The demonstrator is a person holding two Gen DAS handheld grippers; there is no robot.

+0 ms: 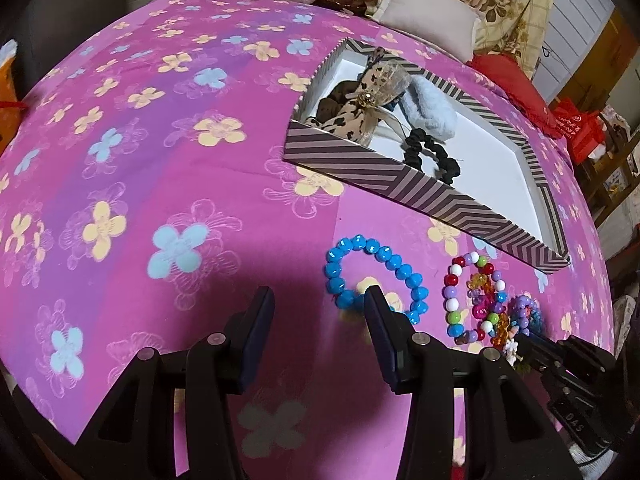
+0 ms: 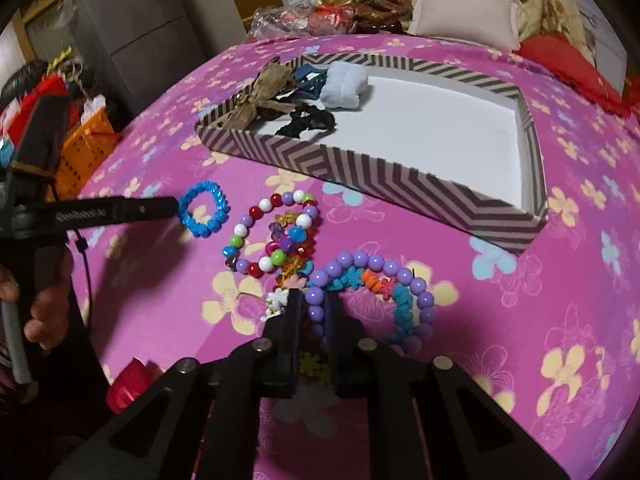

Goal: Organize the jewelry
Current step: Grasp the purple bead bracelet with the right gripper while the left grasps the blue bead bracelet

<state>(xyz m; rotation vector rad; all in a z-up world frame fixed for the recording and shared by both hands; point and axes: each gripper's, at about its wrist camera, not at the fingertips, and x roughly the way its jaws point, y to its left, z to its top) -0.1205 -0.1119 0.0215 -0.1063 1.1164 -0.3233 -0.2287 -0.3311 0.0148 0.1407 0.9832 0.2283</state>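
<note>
Left wrist: left tool (image 1: 316, 304) open, blue bracelet (image 1: 376, 276) on bed just ahead-right, right finger overlapping its near edge; right wrist: right tool (image 2: 310, 300) clamped on purple bracelet (image 2: 376, 280), striped box (image 2: 400, 172) beyond.

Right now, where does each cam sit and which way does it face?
Left wrist: on the left gripper, low over the bedspread, facing the blue bracelet; its open fingers show.
Right wrist: on the right gripper, facing the striped box; its fingers pinch the purple bracelet.
Shared: box, blue bracelet, multicolor bracelet.
</note>
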